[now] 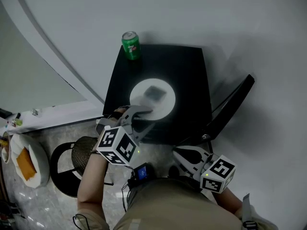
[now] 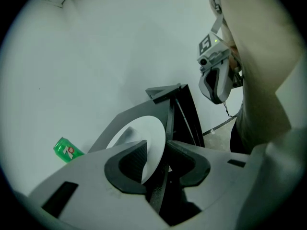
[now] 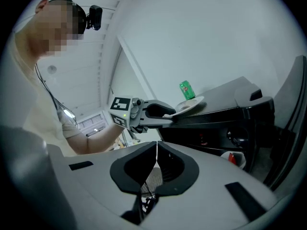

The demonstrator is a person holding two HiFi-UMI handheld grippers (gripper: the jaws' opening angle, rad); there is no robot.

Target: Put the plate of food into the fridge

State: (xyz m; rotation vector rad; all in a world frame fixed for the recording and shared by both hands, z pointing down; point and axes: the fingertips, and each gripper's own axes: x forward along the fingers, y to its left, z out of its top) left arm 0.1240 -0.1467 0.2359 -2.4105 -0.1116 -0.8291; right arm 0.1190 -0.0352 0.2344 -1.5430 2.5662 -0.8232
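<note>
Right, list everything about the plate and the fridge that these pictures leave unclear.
- The food on the plate: a blurred grey patch in the head view; its kind is unreadable.
- The plate's near rim: covered by the left gripper in the head view.
- The fridge interior: the head view sees only its top; the right gripper view shows it dark, shelves indistinct.

Black fridge top (image 1: 189, 73), white plate of food (image 1: 159, 107) mid-front, green can (image 1: 131, 46) at far corner
</note>
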